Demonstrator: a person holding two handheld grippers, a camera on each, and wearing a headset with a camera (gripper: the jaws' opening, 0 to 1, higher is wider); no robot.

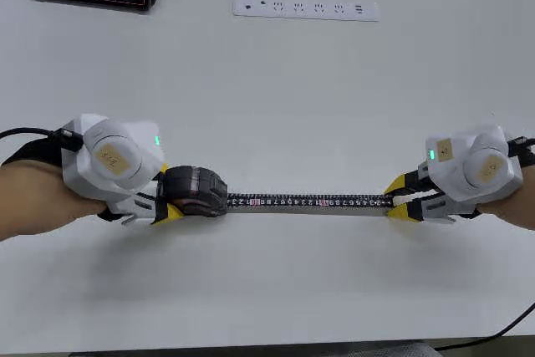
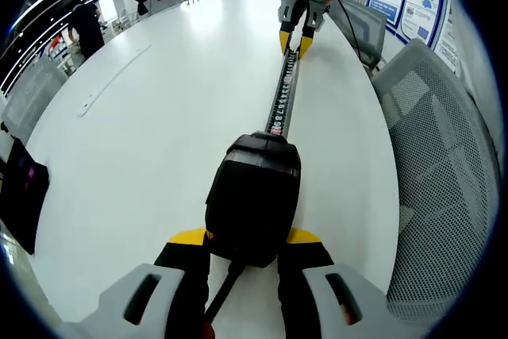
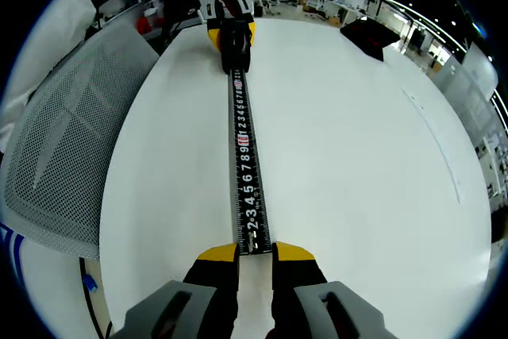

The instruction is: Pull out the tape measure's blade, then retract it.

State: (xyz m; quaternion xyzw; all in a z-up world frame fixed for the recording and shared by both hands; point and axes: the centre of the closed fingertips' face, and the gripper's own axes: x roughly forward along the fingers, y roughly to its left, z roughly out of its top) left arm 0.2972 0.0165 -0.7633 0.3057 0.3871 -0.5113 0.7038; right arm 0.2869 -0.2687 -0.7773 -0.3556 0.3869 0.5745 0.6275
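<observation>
- My left gripper (image 1: 167,205) is clamped on the tape measure's case (image 1: 194,192), snug between my jaws.
- My right gripper (image 1: 399,199) pinches the blade (image 1: 309,201) tip, and the blade spans straight between both.
- Risk, I'd say: a weak pinch slips and the blade whips back.

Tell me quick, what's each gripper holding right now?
Left gripper: shut on the tape measure case.
Right gripper: shut on the blade, at its end.

Left gripper (image 1: 167,192): white rounded housing, tan sticker (image 1: 111,157), green light (image 1: 156,141), black cable (image 1: 25,133) at rear, black jaws tipped yellow. Right gripper (image 1: 396,197): same white shell and light, two tan stickers (image 1: 491,167), yellow-tipped jaws.
</observation>
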